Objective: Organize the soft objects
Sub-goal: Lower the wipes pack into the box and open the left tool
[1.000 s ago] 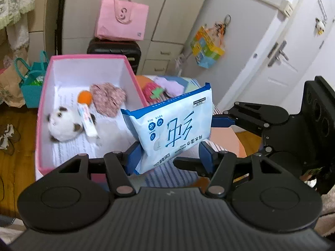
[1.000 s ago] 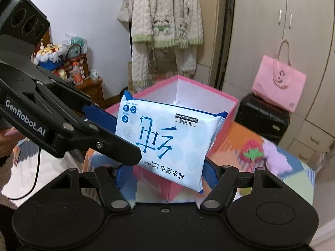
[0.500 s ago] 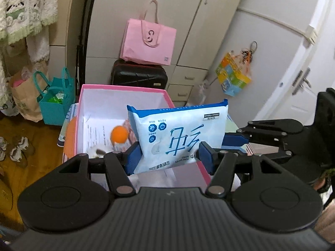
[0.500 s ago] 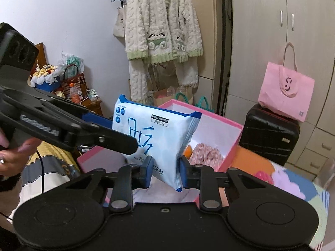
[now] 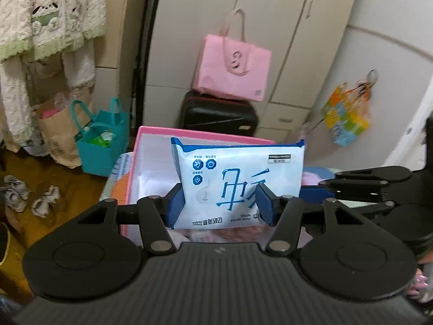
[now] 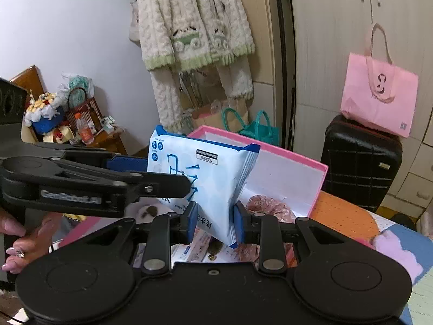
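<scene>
Left wrist view, left to right. At far left, hanging cream knitwear point(image 5: 51, 13) up top, a teal bag point(image 5: 101, 140) below it on the floor. At centre, left gripper point(image 5: 220, 203) clamped on the wipes pack point(image 5: 238, 181), blue pads pressing the pack's two short sides low down, most of the pack standing up above the fingers. Held upright in mid-frame, in front of and above the pink box point(image 5: 151, 132). Pack white and pale blue with dark blue top edge, large blue characters upside down, three round blue icons at its upper left, a small barcode label at upper right. Behind, a pink tote point(image 5: 232, 73) on a black suitcase point(image 5: 219, 113). At right edge, the other tool's black arm reaching in to the pack's side.

Right wrist view, left to right. At left, the left tool's black arm crossing mid-frame, a hand point(image 6: 24, 241) beneath it. At lower centre, right gripper point(image 6: 213, 223) pinched on the same pack's lower corner point(image 6: 216, 187), seen edge-on and tilted, over the open box point(image 6: 311, 162). Inside the box, a pink floral fabric piece point(image 6: 270, 205).
</scene>
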Demonstrator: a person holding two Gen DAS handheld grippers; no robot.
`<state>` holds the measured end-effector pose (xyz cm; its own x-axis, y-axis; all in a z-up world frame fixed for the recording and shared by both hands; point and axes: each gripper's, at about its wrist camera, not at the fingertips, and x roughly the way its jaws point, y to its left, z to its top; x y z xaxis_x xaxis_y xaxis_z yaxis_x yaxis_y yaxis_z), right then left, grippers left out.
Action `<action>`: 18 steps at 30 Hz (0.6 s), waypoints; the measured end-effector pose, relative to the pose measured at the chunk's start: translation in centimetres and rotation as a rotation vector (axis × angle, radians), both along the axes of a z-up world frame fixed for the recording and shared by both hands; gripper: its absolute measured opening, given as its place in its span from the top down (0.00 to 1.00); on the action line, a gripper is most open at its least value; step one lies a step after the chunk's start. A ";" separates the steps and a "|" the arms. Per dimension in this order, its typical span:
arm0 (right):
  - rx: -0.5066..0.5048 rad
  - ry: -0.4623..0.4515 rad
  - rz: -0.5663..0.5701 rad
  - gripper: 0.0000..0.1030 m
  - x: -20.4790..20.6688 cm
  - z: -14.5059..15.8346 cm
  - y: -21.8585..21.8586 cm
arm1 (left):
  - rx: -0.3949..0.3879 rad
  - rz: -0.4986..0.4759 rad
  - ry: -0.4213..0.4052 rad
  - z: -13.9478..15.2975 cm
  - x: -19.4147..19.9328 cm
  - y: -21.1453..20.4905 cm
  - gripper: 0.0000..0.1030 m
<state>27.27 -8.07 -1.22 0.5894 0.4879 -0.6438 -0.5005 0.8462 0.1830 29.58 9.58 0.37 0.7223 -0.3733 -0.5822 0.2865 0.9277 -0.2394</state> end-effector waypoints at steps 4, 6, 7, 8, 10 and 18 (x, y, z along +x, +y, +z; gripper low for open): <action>-0.002 0.035 -0.007 0.65 1.5 -1.3 0.0 | 0.022 0.008 0.041 -1.0 1.5 -0.2 0.48; 0.004 0.054 0.002 0.65 1.9 -1.8 -0.1 | 0.075 0.037 0.047 -1.3 1.6 -0.5 0.50; 0.007 0.061 0.011 0.65 2.0 -2.1 0.0 | 0.124 0.056 0.027 -1.3 1.3 -1.0 0.50; 0.009 0.063 0.017 0.64 2.1 -2.3 0.1 | 0.168 0.060 -0.008 -1.2 1.0 -1.5 0.50; 0.000 0.058 0.033 0.63 2.1 -2.7 0.5 | 0.180 0.041 -0.023 -1.2 1.0 -2.1 0.50; -0.023 0.004 0.014 0.63 0.8 -2.1 -0.3 | 0.197 0.068 -0.039 -0.7 0.2 -2.1 0.50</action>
<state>28.11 -8.36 -3.37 0.5798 0.4810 -0.6576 -0.5116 0.8431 0.1656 29.73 7.53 -0.30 0.7653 -0.2047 -0.6102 0.2275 0.9729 -0.0410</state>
